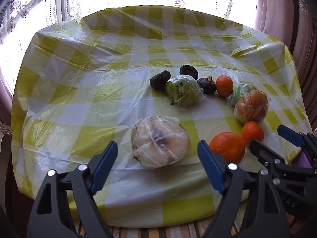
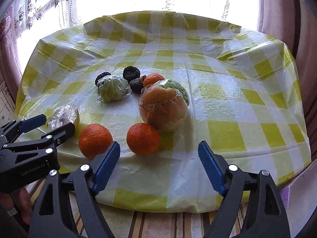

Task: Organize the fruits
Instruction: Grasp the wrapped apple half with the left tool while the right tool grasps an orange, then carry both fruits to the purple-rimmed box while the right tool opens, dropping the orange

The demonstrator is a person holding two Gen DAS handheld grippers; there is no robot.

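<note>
Both the left gripper point(image 1: 157, 163) and right gripper point(image 2: 159, 163) gape wide, holding nothing. Oranges point(image 2: 95, 141) look bright and pebbly; the pale cut fruit point(image 1: 160, 141) is cling-wrapped, dark fruits point(image 1: 159, 79) wrinkly.

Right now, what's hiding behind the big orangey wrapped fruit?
Behind the big wrapped fruit a green wrapped fruit peeks out, with a small orange beside it. Most of the green one is covered, so its full shape can't be seen.

Checked-cloth table point(image 1: 122, 103): three oranges point(image 1: 227, 147), wrapped fruits point(image 1: 160, 141), three dark fruits point(image 1: 159, 79).
</note>
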